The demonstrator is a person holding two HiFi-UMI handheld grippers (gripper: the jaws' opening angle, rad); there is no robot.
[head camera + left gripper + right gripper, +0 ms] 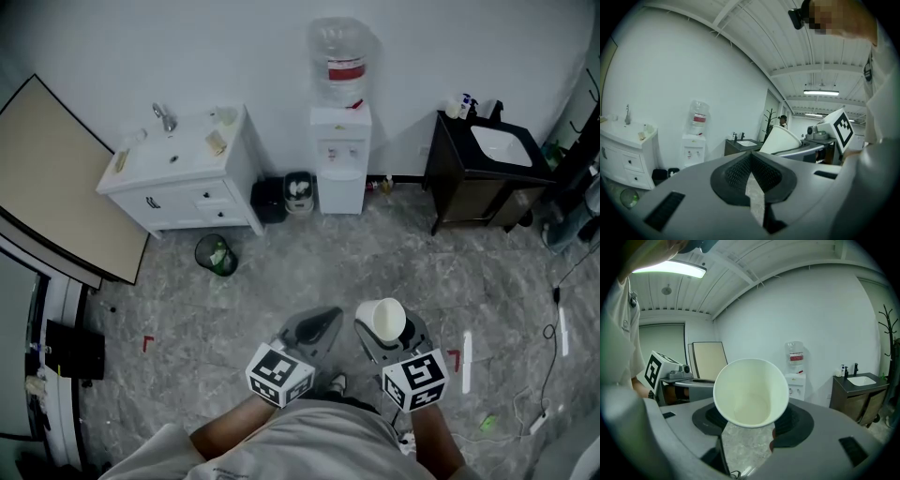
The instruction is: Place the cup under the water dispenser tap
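A white paper cup (384, 319) lies tilted in my right gripper (386, 330), which is shut on its sides; its empty mouth faces the camera in the right gripper view (751, 392). The water dispenser (339, 150), white with a clear bottle and red label on top, stands against the far wall, well ahead of both grippers. It also shows small in the right gripper view (796, 376) and the left gripper view (693, 140). My left gripper (326, 317) is beside the right one, shut and holding nothing (751, 164). The cup (780, 140) shows to its right.
A white vanity with a sink (178, 173) stands left of the dispenser, a dark cabinet with a basin (487, 164) to its right. Two small bins (284, 197) and a wire basket (217, 254) sit on the floor. Cables (553, 375) lie at right. A person (783, 121) stands far back.
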